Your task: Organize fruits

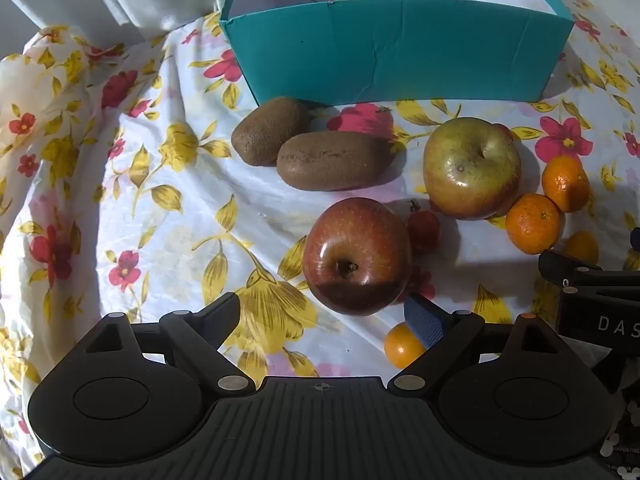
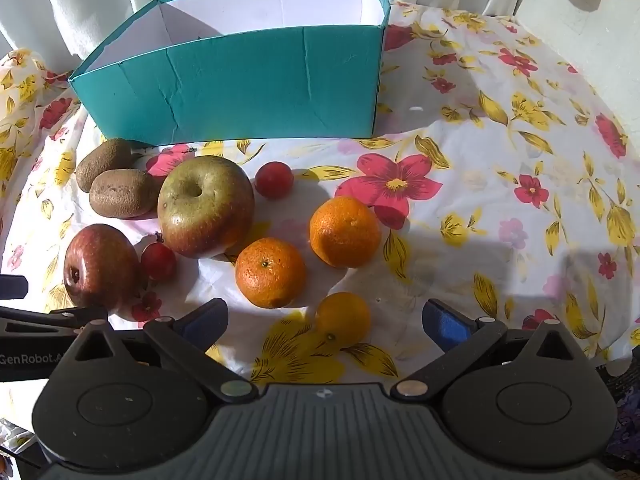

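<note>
Fruit lies loose on a floral tablecloth in front of a teal box (image 1: pixel 396 48) (image 2: pixel 240 92) with a white inside. A red apple (image 1: pixel 356 256) (image 2: pixel 100 266) sits just ahead of my left gripper (image 1: pixel 324 320), which stands open and empty. Behind it are two kiwis (image 1: pixel 332 160) (image 2: pixel 118 198) and a green-red apple (image 1: pixel 472 168) (image 2: pixel 206 206). Two mandarins (image 2: pixel 270 272) (image 2: pixel 344 230), two small red fruits (image 2: pixel 274 179) (image 2: pixel 158 261) and a small yellow-orange fruit (image 2: pixel 344 318) lie before my right gripper (image 2: pixel 326 320), also open and empty.
White curtains (image 2: pixel 80 4) hang behind the box. The flowered cloth (image 2: pixel 500 208) stretches bare to the right of the fruit. In the left wrist view the right gripper's black body (image 1: pixel 596 300) shows at the right edge; the left one's (image 2: pixel 40 332) shows at the left edge of the right wrist view.
</note>
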The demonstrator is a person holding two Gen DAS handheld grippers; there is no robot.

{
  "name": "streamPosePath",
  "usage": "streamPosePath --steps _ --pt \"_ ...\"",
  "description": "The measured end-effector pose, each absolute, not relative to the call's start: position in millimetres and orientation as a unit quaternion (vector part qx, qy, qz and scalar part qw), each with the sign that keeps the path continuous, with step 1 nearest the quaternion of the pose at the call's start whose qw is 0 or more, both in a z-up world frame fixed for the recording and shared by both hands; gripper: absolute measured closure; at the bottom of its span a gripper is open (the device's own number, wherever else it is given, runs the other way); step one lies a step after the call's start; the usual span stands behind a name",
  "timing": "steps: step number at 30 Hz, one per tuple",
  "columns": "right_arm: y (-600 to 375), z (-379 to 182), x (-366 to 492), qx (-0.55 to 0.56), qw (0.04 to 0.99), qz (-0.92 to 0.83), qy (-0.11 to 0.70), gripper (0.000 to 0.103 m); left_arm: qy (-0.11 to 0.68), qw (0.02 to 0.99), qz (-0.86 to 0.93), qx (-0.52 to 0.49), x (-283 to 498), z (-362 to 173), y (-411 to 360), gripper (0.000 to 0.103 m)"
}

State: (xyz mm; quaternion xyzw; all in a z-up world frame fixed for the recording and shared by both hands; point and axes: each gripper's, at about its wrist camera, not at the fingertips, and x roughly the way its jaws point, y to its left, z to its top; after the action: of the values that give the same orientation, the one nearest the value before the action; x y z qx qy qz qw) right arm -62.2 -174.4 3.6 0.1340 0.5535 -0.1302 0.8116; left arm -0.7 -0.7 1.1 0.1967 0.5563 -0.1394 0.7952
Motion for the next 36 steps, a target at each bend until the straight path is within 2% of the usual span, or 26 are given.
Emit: streamPosePath --steps 36 --pt "-174.0 6.6 -67.5 0.134 0.814 -0.132 0.55 0.0 0.557 0.793 -0.15 0.196 -6.5 3.9 -3.9 0.01"
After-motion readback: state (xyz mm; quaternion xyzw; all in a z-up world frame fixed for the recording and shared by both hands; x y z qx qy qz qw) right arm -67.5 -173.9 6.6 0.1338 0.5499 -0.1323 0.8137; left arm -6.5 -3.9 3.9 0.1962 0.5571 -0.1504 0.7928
